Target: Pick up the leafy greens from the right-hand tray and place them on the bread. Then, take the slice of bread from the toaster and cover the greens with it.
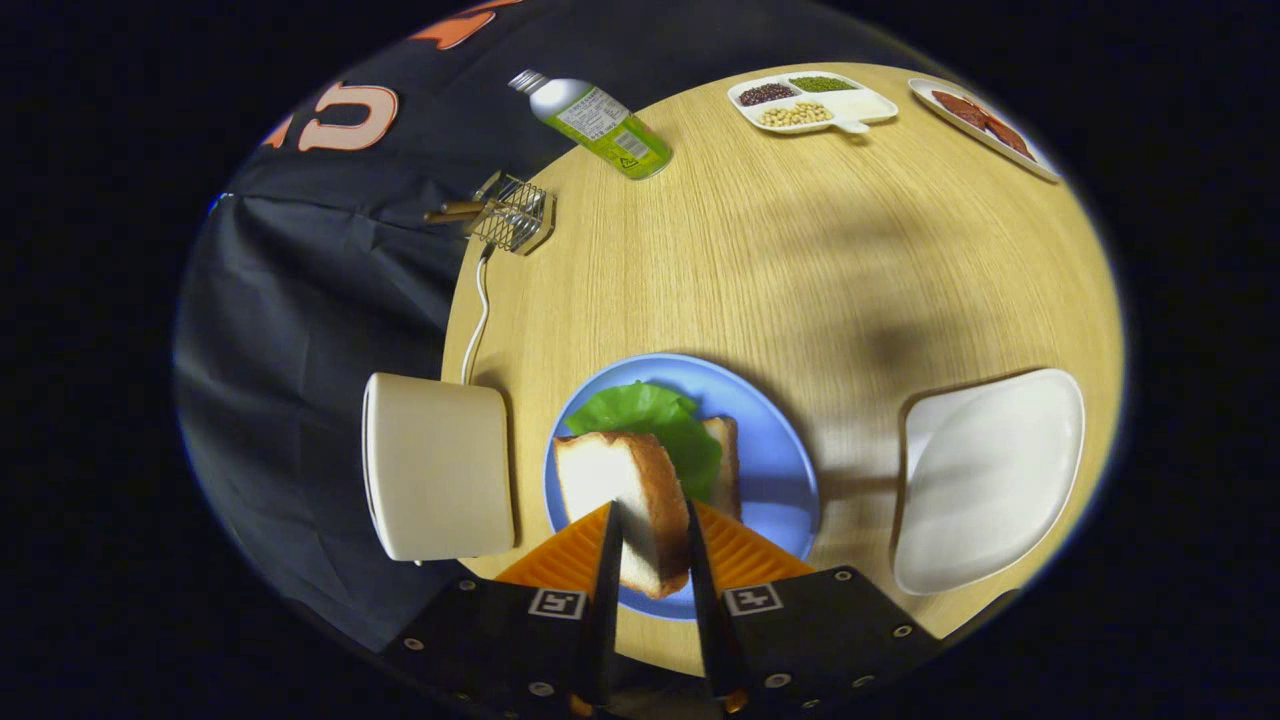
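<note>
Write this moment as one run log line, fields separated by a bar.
gripper: shut on bread slice | slice: above blue plate | leafy greens: on lower bread | toaster: beside plate | right tray

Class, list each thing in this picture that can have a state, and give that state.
Gripper: shut on bread slice.
Bread slice: held over the plate.
Greens: lying on lower bread.
Plate: holding the sandwich.
Right tray: empty.
Bottle: capped, lying down.
</note>
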